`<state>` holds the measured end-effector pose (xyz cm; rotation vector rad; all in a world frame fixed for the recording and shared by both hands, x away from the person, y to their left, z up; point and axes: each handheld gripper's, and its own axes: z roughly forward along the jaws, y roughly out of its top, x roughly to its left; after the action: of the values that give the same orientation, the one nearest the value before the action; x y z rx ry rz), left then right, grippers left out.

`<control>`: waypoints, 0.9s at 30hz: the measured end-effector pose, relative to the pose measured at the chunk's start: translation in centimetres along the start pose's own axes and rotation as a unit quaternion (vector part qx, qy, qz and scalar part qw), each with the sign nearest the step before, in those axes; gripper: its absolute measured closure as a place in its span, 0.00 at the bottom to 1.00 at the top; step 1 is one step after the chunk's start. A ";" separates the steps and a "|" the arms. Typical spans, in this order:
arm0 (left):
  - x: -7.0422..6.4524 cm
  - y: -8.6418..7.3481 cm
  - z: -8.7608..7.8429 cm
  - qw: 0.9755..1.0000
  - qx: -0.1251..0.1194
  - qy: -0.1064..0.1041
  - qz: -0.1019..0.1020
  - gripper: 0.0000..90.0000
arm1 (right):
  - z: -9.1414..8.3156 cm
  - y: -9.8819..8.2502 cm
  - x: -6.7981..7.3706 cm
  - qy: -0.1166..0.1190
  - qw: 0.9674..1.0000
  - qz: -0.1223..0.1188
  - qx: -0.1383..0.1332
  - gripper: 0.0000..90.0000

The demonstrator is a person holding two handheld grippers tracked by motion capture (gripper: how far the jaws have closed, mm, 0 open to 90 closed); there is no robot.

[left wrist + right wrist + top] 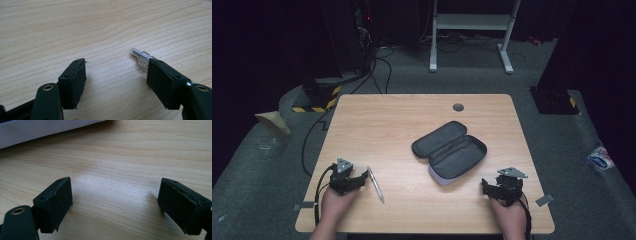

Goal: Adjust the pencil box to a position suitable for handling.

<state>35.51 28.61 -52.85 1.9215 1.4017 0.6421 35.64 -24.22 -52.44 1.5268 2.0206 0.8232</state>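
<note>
You have a light wood-grain table (377, 120) in front of you, with a round grey grommet (458, 107) set in it near the far edge. A dark pencil case (449, 150) lies unzipped and spread flat right of centre, its pale underside showing at the near end. A pen (375, 184) lies flat near the near-left corner, well apart from the case, its length running roughly near-to-far.

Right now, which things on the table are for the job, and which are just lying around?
For the job:
pen, beside the open left tool
open pencil case
open right tool

Just lying around:
grey round cap in the table
tape bits at the table's corners
</note>
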 end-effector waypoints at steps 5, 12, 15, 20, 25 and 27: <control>0.0 0.0 0.0 1.000 0.000 0.000 0.000 0.35 | 0.0 0.0 0.0 0.000 1.000 0.000 0.000 0.13; 0.0 0.0 0.1 1.000 0.000 0.000 0.000 0.35 | 0.0 0.0 0.0 0.000 1.000 0.000 -0.001 0.14; 0.0 0.1 0.1 1.000 0.000 0.000 0.000 0.35 | 0.0 0.0 0.0 0.000 1.000 0.000 -0.001 0.14; 0.0 0.1 0.1 1.000 0.000 0.001 -0.002 0.35 | 0.0 0.0 0.0 0.000 1.000 -0.002 -0.001 0.14; 0.0 0.1 0.1 1.000 0.000 0.001 -0.002 0.35 | -0.1 0.0 0.0 0.000 1.000 0.001 0.000 0.14; 0.0 0.1 0.1 1.000 0.001 0.002 -0.003 0.35 | -0.1 0.0 0.0 0.001 1.000 0.000 0.000 0.14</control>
<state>35.60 28.60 -52.85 1.9179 1.4094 0.6434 35.57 -24.20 -52.43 1.5263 2.0214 0.8254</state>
